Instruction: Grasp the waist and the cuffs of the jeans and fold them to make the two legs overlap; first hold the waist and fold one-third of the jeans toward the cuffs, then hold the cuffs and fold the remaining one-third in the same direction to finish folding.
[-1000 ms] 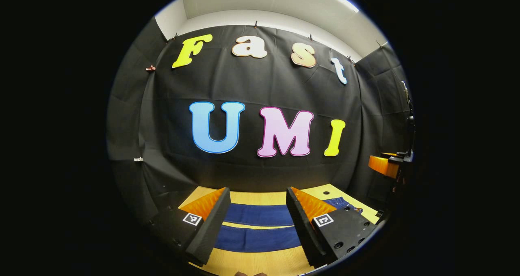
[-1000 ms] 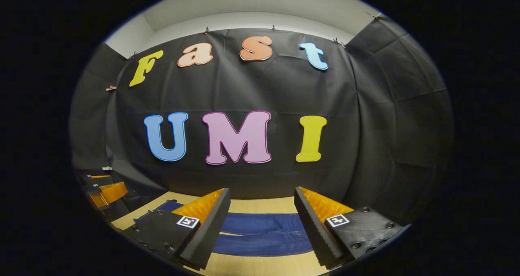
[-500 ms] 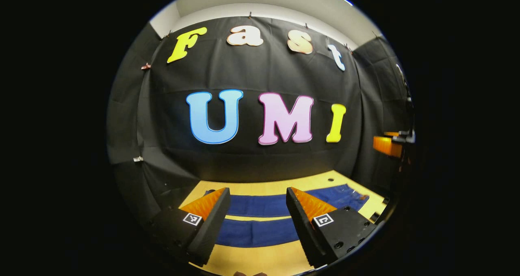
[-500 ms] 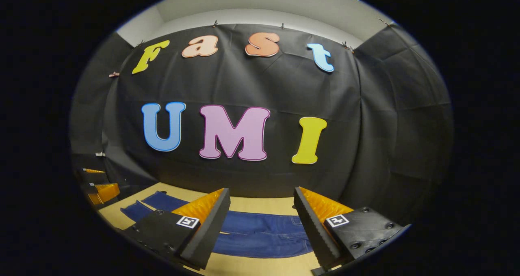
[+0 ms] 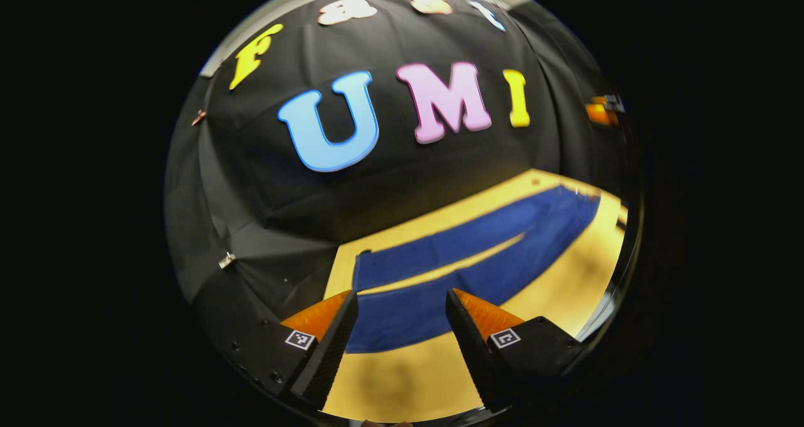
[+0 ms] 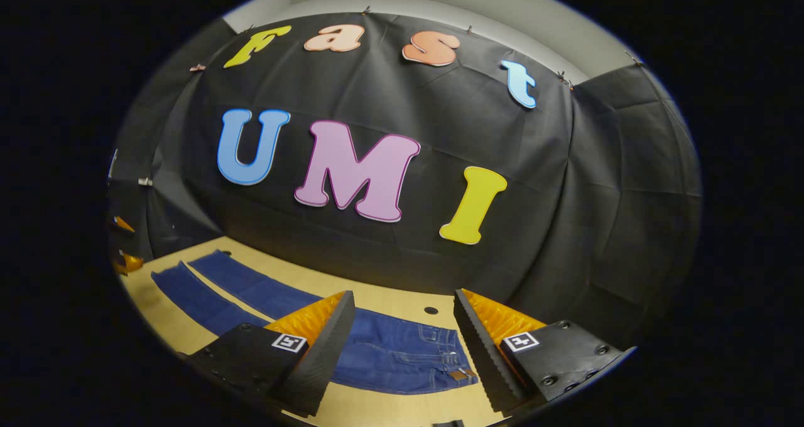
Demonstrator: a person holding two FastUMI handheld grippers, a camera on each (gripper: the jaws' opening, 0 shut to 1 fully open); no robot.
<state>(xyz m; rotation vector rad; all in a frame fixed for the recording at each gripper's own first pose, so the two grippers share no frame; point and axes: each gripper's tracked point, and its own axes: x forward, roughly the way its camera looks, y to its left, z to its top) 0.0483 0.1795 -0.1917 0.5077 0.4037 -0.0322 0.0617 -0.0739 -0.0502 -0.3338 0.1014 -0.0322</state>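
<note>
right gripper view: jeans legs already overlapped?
No: the jeans lie flat on the wooden table with both legs spread side by side, a strip of bare table showing between them.

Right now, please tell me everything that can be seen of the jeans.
The jeans are dark blue denim, lying flat and unfolded on the light wooden table. The two legs lie side by side with a narrow strip of table between them. In the right gripper view the waist shows belt loops, a pocket seam and a small brown patch, in front of the open right claw. In the left gripper view the cuff end lies ahead of the open left claw. Neither claw touches the jeans.
</note>
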